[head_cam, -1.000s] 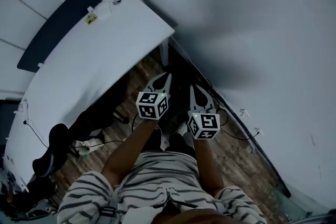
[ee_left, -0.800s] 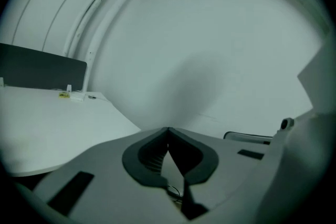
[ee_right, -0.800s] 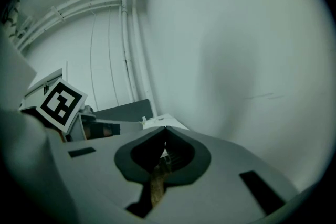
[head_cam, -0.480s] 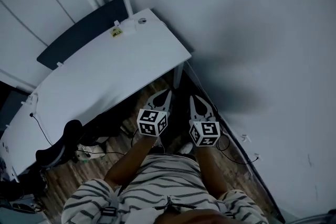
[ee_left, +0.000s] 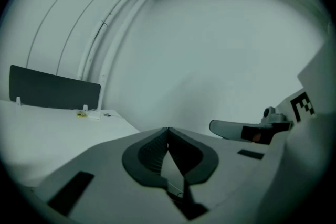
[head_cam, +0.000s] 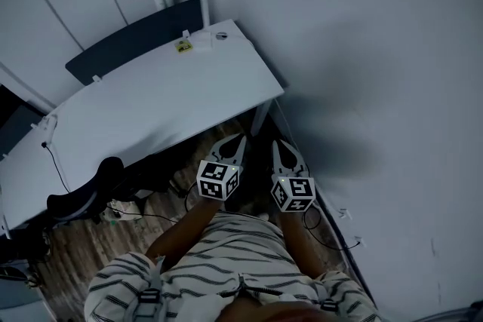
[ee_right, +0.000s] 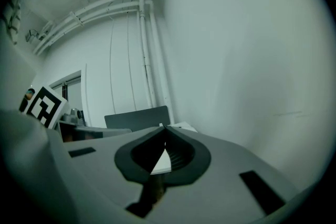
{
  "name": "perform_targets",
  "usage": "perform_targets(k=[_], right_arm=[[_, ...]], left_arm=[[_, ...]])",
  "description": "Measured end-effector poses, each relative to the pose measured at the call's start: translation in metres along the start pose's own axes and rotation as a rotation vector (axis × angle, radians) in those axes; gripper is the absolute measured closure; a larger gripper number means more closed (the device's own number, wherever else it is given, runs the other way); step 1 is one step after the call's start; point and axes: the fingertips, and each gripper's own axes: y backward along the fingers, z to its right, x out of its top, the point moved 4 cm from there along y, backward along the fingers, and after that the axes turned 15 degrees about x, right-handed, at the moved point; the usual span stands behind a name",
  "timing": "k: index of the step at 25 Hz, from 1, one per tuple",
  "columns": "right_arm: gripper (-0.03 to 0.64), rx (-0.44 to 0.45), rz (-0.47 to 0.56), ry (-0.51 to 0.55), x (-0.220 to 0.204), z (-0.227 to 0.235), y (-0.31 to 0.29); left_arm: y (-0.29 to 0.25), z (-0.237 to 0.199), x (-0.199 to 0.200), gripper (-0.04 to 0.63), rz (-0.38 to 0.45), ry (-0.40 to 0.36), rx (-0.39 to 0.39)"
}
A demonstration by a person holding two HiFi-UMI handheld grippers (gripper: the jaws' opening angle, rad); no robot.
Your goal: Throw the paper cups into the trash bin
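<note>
Dim white-walled corner. Long white desk [head_cam: 151,102] with dark grey back panel [head_cam: 136,38]; brown plank floor [head_cam: 72,260] below. Left gripper [head_cam: 239,139] and right gripper [head_cam: 278,144] are held side by side, each with jaws closed tip to tip and nothing between them. No paper cup or trash bin shows in any view. The cups are either elsewhere waiting or already binned; progress undetermined.

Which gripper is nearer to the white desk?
Left. In the head view the left gripper sits just off the edge of the white desk; the right gripper is beyond it, toward the wall.
</note>
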Motion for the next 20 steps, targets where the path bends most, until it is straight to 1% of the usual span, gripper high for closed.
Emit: perform_targets(k=[2, 5, 8, 12, 16, 20], right_arm=[[0.600, 0.006, 0.009, 0.011, 0.004, -0.004, -0.002], [0.598, 0.013, 0.015, 0.026, 0.007, -0.007, -0.004], [0.598, 0.016, 0.015, 0.030, 0.008, -0.007, -0.005], [0.598, 0.021, 0.018, 0.041, 0.011, -0.005, -0.007], [0.600, 0.020, 0.034, 0.064, 0.014, -0.003, -0.007], [0.598, 0.022, 0.045, 0.072, 0.013, -0.004, -0.004]], left_arm=[[0.004, -0.002, 0.002, 0.572, 0.015, 0.011, 0.003], [0.007, -0.001, 0.004, 0.572, 0.042, 0.022, -0.020], [0.008, 0.000, 0.006, 0.572, 0.058, 0.000, -0.026], [0.008, 0.003, 0.010, 0.572, 0.071, -0.011, -0.030], [0.009, 0.008, 0.017, 0.572, 0.114, -0.054, -0.033], [0.010, 0.008, 0.015, 0.572, 0.120, -0.065, -0.024]])
